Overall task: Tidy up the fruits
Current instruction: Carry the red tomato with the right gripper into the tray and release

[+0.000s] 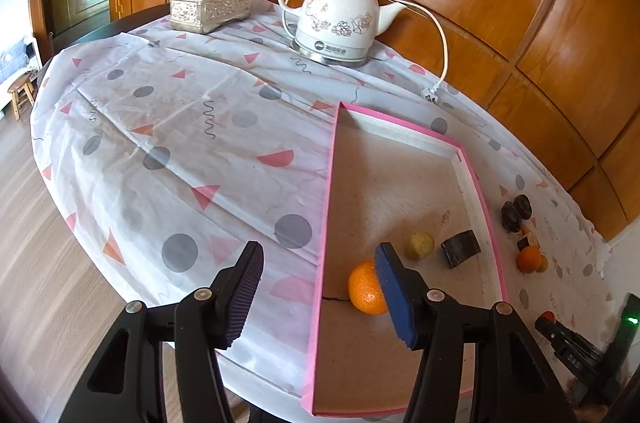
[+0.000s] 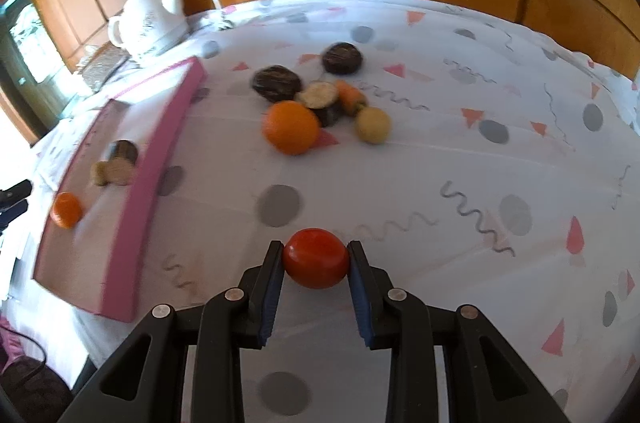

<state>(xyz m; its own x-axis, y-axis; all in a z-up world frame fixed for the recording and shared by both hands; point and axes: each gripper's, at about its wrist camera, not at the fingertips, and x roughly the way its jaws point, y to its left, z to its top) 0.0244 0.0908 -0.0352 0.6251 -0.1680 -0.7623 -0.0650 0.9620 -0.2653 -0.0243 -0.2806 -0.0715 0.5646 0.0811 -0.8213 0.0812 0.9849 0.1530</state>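
Note:
A pink-rimmed tray (image 1: pixel 329 199) lies on the patterned tablecloth. It holds an orange (image 1: pixel 362 289), a small yellowish fruit (image 1: pixel 419 245) and a dark brown block (image 1: pixel 460 247). My left gripper (image 1: pixel 320 293) hovers open over the tray's near left rim, its right finger partly hiding the orange and nothing pressed between the pads. My right gripper (image 2: pixel 316 259) is shut on a red tomato (image 2: pixel 316 257) above the cloth, right of the tray (image 2: pixel 160 159). Beyond it lies a pile: an orange (image 2: pixel 291 127), a yellowish fruit (image 2: pixel 373 125), two dark round pieces (image 2: pixel 276 83) and a cut piece (image 2: pixel 320 95).
A white electric kettle (image 1: pixel 338 19) stands at the back of the table, its cord and plug (image 1: pixel 432 94) trailing toward the tray. A silver tissue box (image 1: pixel 210 6) sits left of it. Wooden panelling runs behind the table. The round table's edge drops to a wooden floor at left.

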